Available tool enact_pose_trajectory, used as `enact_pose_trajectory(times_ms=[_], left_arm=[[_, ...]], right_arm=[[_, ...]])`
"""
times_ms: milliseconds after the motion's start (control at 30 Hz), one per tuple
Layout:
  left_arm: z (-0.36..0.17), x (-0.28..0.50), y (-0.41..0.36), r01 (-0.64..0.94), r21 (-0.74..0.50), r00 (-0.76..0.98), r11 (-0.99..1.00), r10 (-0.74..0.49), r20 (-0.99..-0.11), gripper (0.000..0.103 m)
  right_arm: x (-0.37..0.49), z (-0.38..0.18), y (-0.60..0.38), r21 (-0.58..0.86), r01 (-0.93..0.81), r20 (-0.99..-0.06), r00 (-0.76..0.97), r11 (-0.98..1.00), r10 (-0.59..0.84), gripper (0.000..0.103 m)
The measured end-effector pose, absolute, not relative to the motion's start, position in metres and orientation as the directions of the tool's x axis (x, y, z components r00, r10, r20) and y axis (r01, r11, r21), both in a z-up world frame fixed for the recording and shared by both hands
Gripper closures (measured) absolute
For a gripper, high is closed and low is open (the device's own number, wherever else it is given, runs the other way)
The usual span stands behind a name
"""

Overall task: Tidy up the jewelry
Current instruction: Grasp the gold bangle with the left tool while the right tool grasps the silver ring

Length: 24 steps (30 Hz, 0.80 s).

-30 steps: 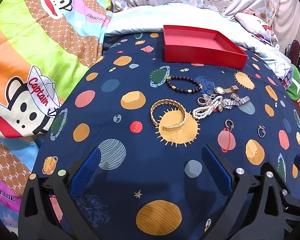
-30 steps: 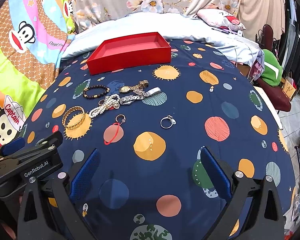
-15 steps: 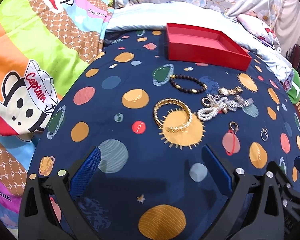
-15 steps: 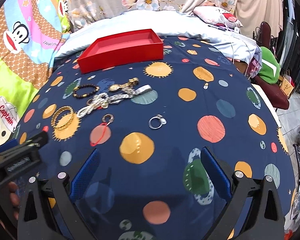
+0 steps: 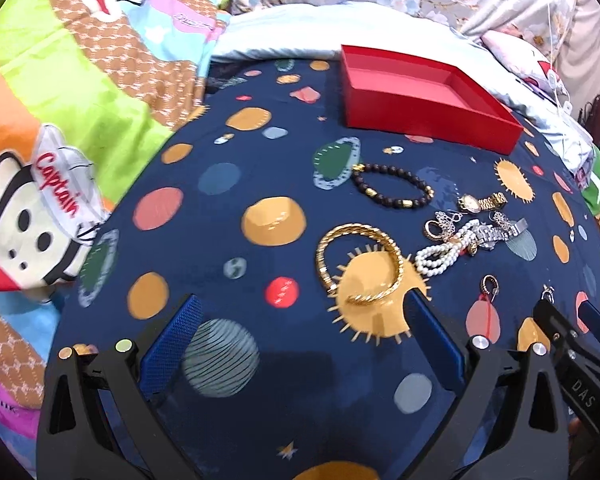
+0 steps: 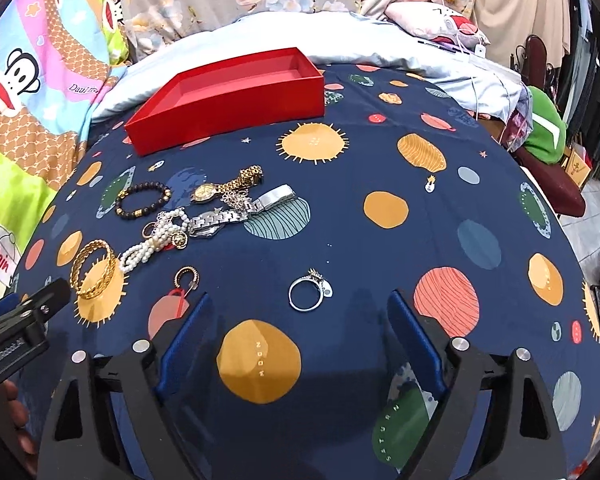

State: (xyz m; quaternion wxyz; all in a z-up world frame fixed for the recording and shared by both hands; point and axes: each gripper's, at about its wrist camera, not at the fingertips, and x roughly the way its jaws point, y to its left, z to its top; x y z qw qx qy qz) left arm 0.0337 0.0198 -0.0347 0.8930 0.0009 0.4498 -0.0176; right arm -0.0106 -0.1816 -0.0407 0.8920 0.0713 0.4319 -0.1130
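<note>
Right wrist view: silver ring [image 6: 308,291] just ahead of my right gripper [image 6: 299,334].
Jaws wide, closing a bit, nothing between; left gripper [image 5: 300,338] gapes by the gold bangle [image 5: 360,266].

Left wrist view: looks steeply down and forward over the navy planet-print sheet [image 5: 236,184], close to the gold bangle [image 5: 360,264], facing the red tray [image 5: 428,120] beyond. Right wrist view: same tilt, set further right, nearest the silver ring [image 6: 307,290]. Both share the tray [image 6: 228,116], bangle [image 6: 94,268] and pearl bracelet [image 6: 152,250].
</note>
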Motion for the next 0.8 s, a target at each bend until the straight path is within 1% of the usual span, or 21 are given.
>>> enact_pose_trajectory(times_ms=[300, 367, 467, 500, 533, 567, 633, 800], left_arm=[[-0.053, 0.058, -0.004, 0.095, 0.017, 0.591, 0.995, -0.043, -0.805, 0.006], [-0.06, 0.063, -0.004, 0.097, 0.005, 0.577, 0.995, -0.052, -0.815, 0.015], [-0.06, 0.066, -0.004, 0.105, 0.0, 0.585, 0.995, -0.062, -0.809, 0.02], [-0.06, 0.066, -0.005, 0.11, 0.0, 0.589, 0.994, -0.066, -0.805, 0.024], [-0.06, 0.065, -0.005, 0.113, 0.0, 0.594, 0.994, -0.068, -0.802, 0.031], [-0.059, 0.065, -0.006, 0.119, -0.001, 0.599, 0.993, -0.073, -0.797, 0.034], [-0.058, 0.065, -0.007, 0.132, -0.002, 0.603, 0.991, -0.082, -0.793, 0.048], [-0.055, 0.061, -0.005, 0.142, -0.036, 0.591, 0.989, -0.114, -0.798, 0.048]], right_arm=[[-0.007, -0.043, -0.192, 0.043, 0.292, -0.794, 0.591, 0.955, -0.145, 0.017], [-0.007, -0.043, -0.195, 0.047, 0.299, -0.794, 0.59, 0.953, -0.146, 0.017], [-0.007, -0.043, -0.197, 0.054, 0.302, -0.796, 0.588, 0.952, -0.141, 0.017], [-0.007, -0.043, -0.197, 0.054, 0.302, -0.796, 0.588, 0.952, -0.141, 0.017], [-0.007, -0.043, -0.197, 0.055, 0.301, -0.796, 0.588, 0.952, -0.14, 0.017], [-0.007, -0.044, -0.198, 0.056, 0.3, -0.797, 0.588, 0.952, -0.138, 0.017], [-0.007, -0.044, -0.198, 0.054, 0.297, -0.797, 0.588, 0.953, -0.138, 0.017], [-0.007, -0.05, -0.198, 0.048, 0.295, -0.804, 0.578, 0.954, -0.138, 0.017]])
